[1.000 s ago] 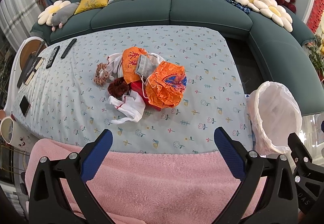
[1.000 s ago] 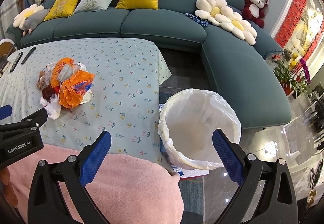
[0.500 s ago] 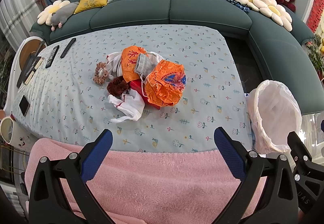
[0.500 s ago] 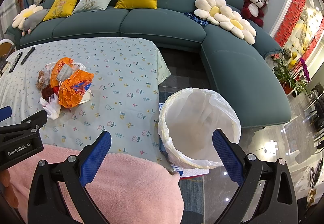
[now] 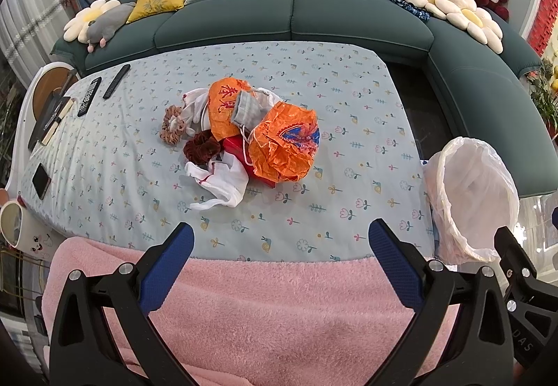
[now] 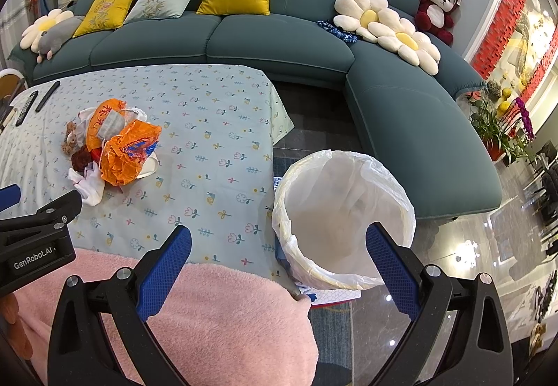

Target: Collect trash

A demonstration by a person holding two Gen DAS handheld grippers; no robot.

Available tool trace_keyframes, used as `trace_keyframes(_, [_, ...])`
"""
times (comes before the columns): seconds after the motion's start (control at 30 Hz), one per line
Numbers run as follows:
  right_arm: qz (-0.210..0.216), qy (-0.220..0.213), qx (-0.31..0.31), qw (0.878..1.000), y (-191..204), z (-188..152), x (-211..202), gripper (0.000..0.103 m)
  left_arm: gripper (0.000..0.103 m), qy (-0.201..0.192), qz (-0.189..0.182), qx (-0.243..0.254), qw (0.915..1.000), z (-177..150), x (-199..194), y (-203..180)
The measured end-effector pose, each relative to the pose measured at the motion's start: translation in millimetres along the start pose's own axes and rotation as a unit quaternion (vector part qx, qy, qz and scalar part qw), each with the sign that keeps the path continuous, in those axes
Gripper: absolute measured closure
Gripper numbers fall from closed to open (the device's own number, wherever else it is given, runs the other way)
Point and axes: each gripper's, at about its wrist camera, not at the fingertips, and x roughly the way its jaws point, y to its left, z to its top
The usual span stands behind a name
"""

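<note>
A heap of trash lies mid-table: a crumpled orange wrapper point(image 5: 284, 145) point(image 6: 127, 152), a second orange wrapper point(image 5: 225, 110), a grey face mask point(image 5: 246, 110), a red box point(image 5: 237, 147), white crumpled tissue point(image 5: 223, 185) and two scrunchies point(image 5: 172, 124). A bin lined with a white bag point(image 5: 470, 201) point(image 6: 343, 218) stands on the floor off the table's right edge. My left gripper point(image 5: 280, 239) is open and empty, hovering over the near table edge, short of the heap. My right gripper point(image 6: 279, 243) is open and empty, between the table corner and the bin.
The table wears a pale flowered cloth point(image 5: 348, 99) with a pink fluffy blanket point(image 5: 279, 309) along its near edge. Two remotes point(image 5: 89, 94), a phone point(image 5: 41, 176) and a mug point(image 5: 15, 225) sit at the left. A teal sofa point(image 5: 314, 12) wraps behind and right.
Both views have crept slightly nearer the table. Both grippers stay open, and the heap and bin are where they were.
</note>
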Motion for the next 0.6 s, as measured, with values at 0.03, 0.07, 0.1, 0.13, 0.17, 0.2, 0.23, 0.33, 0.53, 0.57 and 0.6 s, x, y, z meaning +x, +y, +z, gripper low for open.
trace_keyframes(0.03, [0.000, 0.000, 0.000, 1.000, -0.1, 0.0, 0.1, 0.008, 0.007, 0.000, 0.000, 0.000, 1.0000, 0.1, 0.0, 0.0])
trace_keyframes(0.07, [0.000, 0.000, 0.001, 1.000, -0.2, -0.4, 0.0, 0.008, 0.007, 0.001, -0.001, 0.000, 1.0000, -0.8, 0.1, -0.6])
trace_keyframes(0.1, [0.000, 0.000, 0.001, 1.000, -0.7, -0.9, -0.1, 0.008, 0.007, 0.002, -0.001, 0.000, 1.0000, -2.2, 0.8, -2.2])
trace_keyframes(0.13, [-0.001, 0.000, 0.002, 1.000, -0.9, -1.3, -0.2, 0.008, 0.007, 0.003, -0.002, 0.000, 1.0000, -3.1, 0.9, -2.7])
trace_keyframes(0.17, [-0.001, 0.000, 0.002, 1.000, -1.1, -1.6, -0.4, 0.008, 0.007, 0.003, -0.002, 0.000, 1.0000, -3.8, 2.0, -3.9])
trace_keyframes(0.2, [-0.001, 0.000, 0.002, 1.000, -1.2, -1.6, -0.5, 0.008, 0.007, 0.002, -0.002, 0.000, 1.0000, -3.7, 2.1, -4.0])
trace_keyframes(0.23, [-0.001, 0.000, 0.002, 1.000, -1.1, -1.3, -0.7, 0.008, 0.007, 0.002, -0.003, 0.000, 1.0000, -4.6, 2.0, -4.8])
trace_keyframes(0.33, [-0.004, -0.001, 0.002, 1.000, -1.3, -1.4, -1.2, 0.008, 0.007, 0.001, -0.005, 0.001, 1.0000, -5.7, 3.2, -5.4])
trace_keyframes(0.53, [-0.014, -0.007, 0.018, 1.000, -2.9, 0.1, -5.0, 0.008, 0.007, 0.003, -0.018, 0.008, 0.9998, -5.0, 5.0, -2.5])
trace_keyframes(0.57, [-0.017, -0.010, 0.024, 1.000, -3.4, 0.5, -6.2, 0.008, 0.007, 0.000, -0.022, 0.011, 0.9997, -3.7, 4.8, -0.8])
trace_keyframes(0.6, [-0.018, -0.013, 0.032, 0.999, -3.8, 0.9, -7.5, 0.008, 0.007, -0.007, -0.026, 0.015, 0.9995, -3.5, 4.9, 0.7])
